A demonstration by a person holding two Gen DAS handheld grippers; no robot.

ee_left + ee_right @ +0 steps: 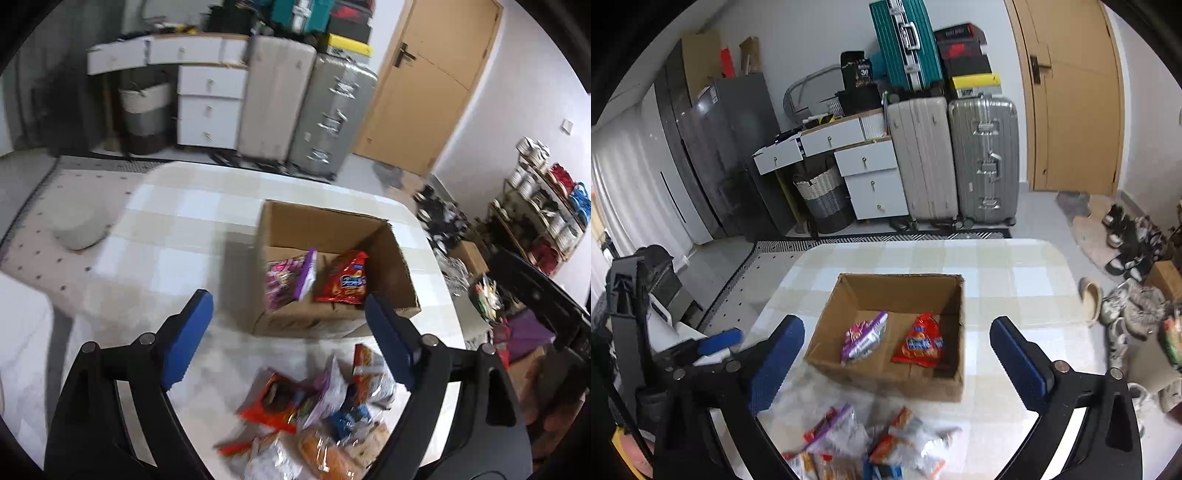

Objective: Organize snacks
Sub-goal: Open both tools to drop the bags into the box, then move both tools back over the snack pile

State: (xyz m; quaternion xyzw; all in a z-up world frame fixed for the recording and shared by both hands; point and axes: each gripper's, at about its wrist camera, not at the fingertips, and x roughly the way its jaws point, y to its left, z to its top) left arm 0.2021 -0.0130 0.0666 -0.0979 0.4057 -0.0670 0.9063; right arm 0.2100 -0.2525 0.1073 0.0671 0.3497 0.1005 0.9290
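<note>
Snack packets (pixel 871 443) lie in a heap at 6 o'clock, just below the right claw (pixel 897 354). Both claws are spread wide and hold nothing. I think the packets are light, soft and crinkly; pinch one by its edge. At 12 o'clock, the box (pixel 955 384) holds two packets.

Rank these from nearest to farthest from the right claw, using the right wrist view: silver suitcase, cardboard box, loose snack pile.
1. Loose snack pile: on the table, just below the open right claw.
2. Cardboard box: just ahead, mid-table.
3. Silver suitcase: against the far wall, beside the door.
</note>
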